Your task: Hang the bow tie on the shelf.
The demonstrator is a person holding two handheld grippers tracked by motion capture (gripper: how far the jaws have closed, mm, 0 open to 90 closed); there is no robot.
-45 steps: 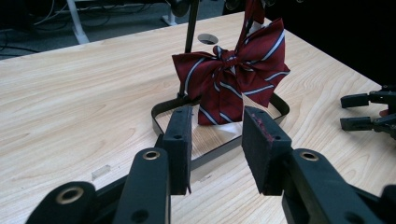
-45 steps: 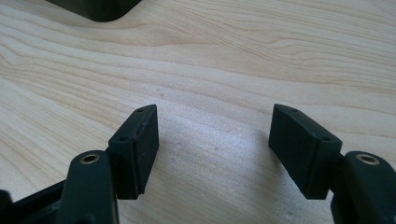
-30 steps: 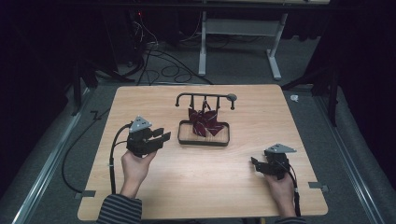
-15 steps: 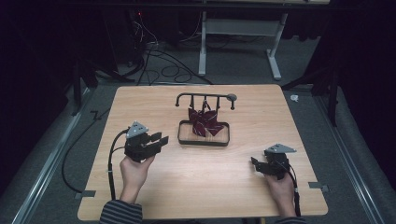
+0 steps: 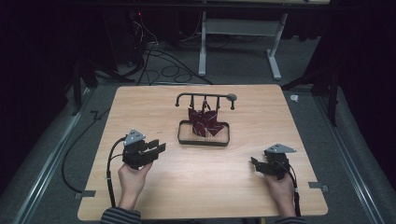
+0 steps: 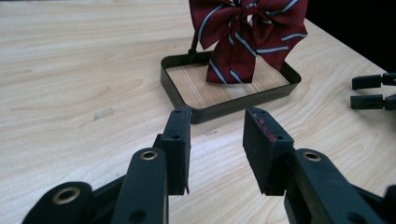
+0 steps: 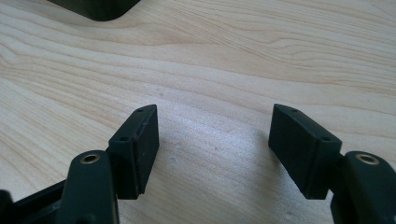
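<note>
Pale wood-grain table (image 5: 205,186) carries a dark rounded-rectangle tray (image 6: 232,105) with a striped maroon bow (image 6: 247,35) hanging over it from a rack (image 5: 205,97). Left gripper (image 6: 217,126), released, sits just short of the tray; right gripper (image 7: 212,123), released, well apart.

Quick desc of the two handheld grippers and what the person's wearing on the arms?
Both the left gripper and the right gripper are black, two-jawed, with flat rectangular pads and brass-coloured pivot rings. Each carries a grey three-cornered plate on top and trails a black cable. One left pad edge shows reddish scuffing. Striped sleeve cuffs cover the forearms.
</note>
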